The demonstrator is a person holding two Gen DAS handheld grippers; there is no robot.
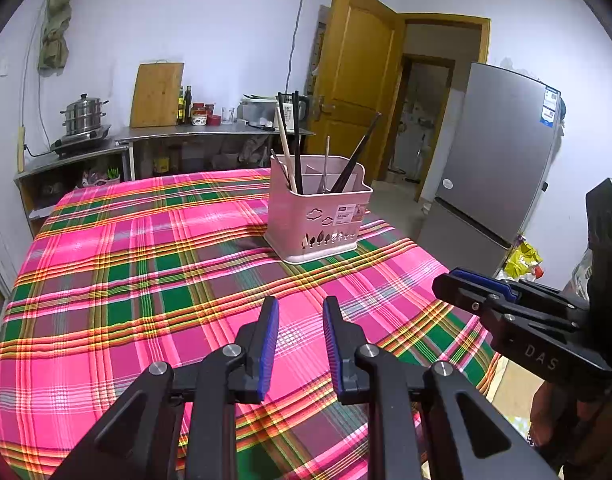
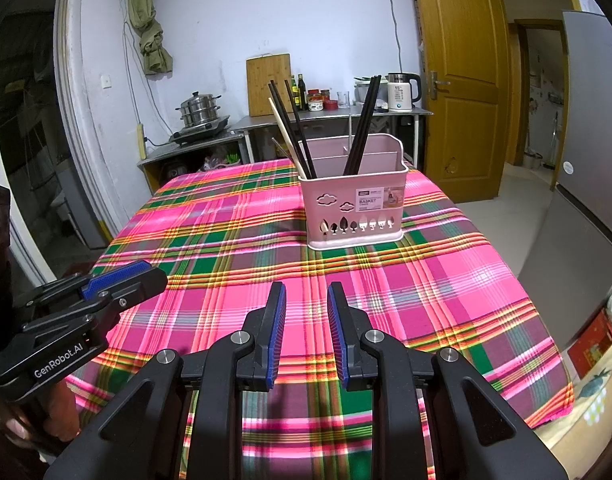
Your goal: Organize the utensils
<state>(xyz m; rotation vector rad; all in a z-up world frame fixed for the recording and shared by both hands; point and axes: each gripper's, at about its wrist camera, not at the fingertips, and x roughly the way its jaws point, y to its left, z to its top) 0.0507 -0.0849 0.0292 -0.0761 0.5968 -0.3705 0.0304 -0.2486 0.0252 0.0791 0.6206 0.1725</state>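
pink utensil basket (image 2: 356, 200) holding black chopsticks (image 2: 362, 128) stands frame centre on the plaid tablecloth (image 2: 225, 240); left gripper (image 1: 300, 312) and right gripper (image 2: 306, 296) both parted, empty.

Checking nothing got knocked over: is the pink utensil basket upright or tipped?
Upright. The pink utensil basket sits flat on the plaid tablecloth, its rim level, with chopsticks leaning out of the top.
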